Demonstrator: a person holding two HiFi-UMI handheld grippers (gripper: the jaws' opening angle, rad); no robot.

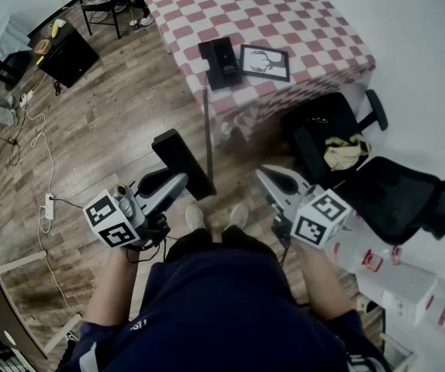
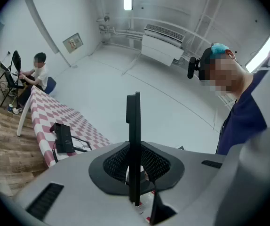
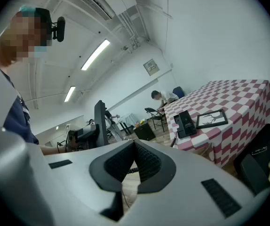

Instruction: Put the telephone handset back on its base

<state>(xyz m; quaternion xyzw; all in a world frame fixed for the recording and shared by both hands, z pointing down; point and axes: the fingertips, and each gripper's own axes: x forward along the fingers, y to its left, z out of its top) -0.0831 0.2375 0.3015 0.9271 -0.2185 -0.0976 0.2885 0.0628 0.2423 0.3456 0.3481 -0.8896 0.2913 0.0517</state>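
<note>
The black telephone handset [image 1: 182, 161] stands clamped edge-on in my left gripper [image 1: 177, 183], low over the wooden floor, in front of the table. In the left gripper view the handset [image 2: 134, 126] rises as a thin black slab out of the jaws of the left gripper [image 2: 135, 149]. A thin cord [image 1: 206, 126] runs from it up to the black telephone base [image 1: 220, 63], which lies near the front edge of the red-checked table [image 1: 300, 22]. My right gripper [image 1: 275, 181] hangs beside it, shut and empty. The base [image 3: 184, 124] also shows in the right gripper view, beyond the right gripper [image 3: 134, 145].
A framed picture [image 1: 264, 62] lies right of the base. Two black office chairs [image 1: 327, 142] [image 1: 408, 196] stand to the right of the table. White boxes [image 1: 397, 277] sit at the lower right. A power strip [image 1: 49, 205] and cables lie on the floor at left.
</note>
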